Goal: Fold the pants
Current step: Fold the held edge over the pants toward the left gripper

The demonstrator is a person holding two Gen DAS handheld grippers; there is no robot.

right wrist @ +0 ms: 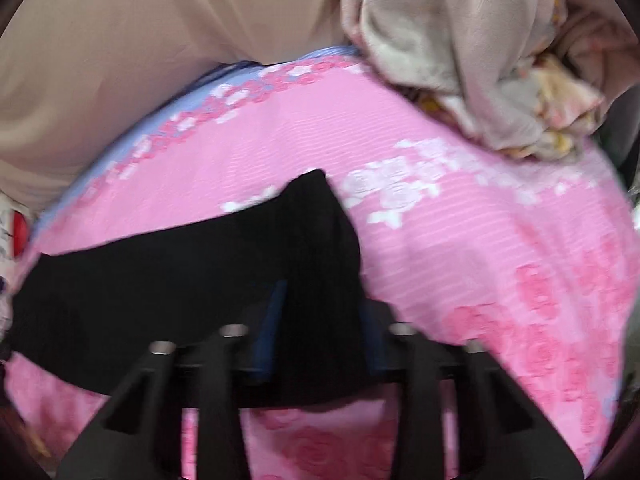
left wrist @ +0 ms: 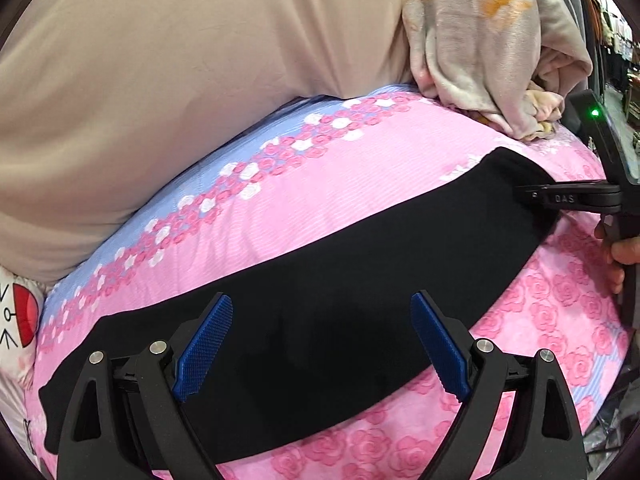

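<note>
Cartoon pillow (left wrist: 18, 312): white with a red patch, at the far left edge of the bed, only partly in view.
Beige cover (left wrist: 180, 80): a large smooth mound along the far side, behind the sheet.
Bedsheet (left wrist: 320, 208): pink with rose print and a blue band of flowers, spread under everything.
Pants (left wrist: 320, 292): black, lying flat on the bedsheet as a long band from near left to far right.
Left gripper (left wrist: 320, 344): above the near left part of the pants, its blue-padded fingers (left wrist: 206, 344) spread wide apart with nothing between them.
Crumpled blanket (left wrist: 480, 52): pale plush with orange marks, heaped at the far right of the bed.
Right gripper (right wrist: 320, 320): at the right end of the pants, fingers pinching a bunched fold of the black cloth, which rises in a peak above them; this view is blurred.
</note>
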